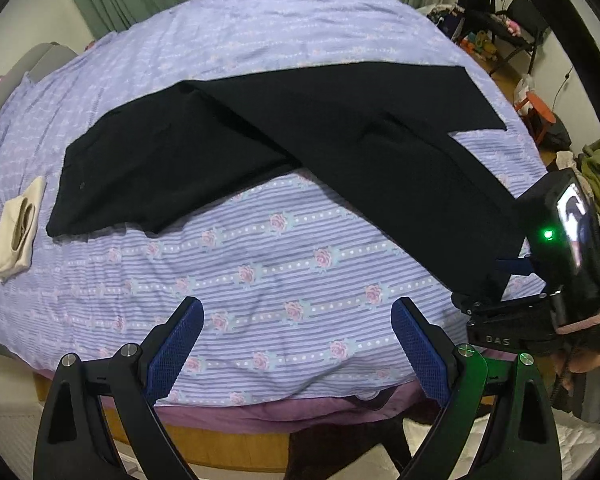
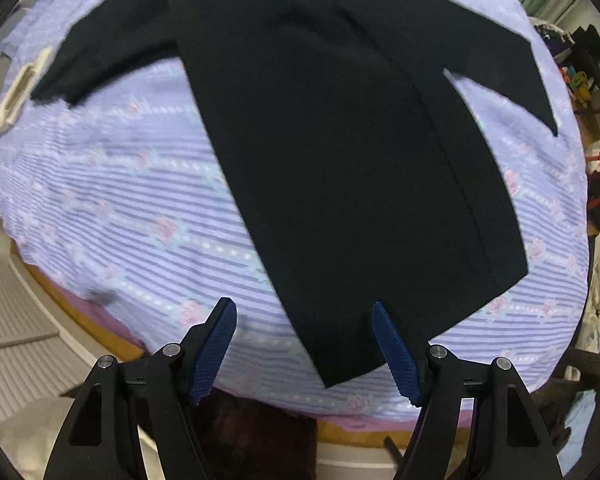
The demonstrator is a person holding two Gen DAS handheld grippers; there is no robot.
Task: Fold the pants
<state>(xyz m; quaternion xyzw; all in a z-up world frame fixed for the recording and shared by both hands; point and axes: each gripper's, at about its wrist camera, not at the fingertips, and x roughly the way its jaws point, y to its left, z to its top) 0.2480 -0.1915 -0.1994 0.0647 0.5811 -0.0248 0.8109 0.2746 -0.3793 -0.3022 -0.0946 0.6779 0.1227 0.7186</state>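
Pants (image 1: 284, 136) lie spread on the bed (image 1: 260, 280), one hem at its near edge between our open right claw (image 2: 304, 344); left claw (image 1: 296, 344) open, empty; a shallow pinch may drop one layer.

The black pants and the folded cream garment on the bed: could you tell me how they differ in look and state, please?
The black pants are dark and sprawl across much of the bedspread, legs splayed apart and unfolded; the cream garment is pale, far smaller in view, and already folded into a compact rectangle. The pants lie centrally, one leg reaching the near edge by the right gripper; the cream garment sits off at the left side. Both lie flat on the bedspread.
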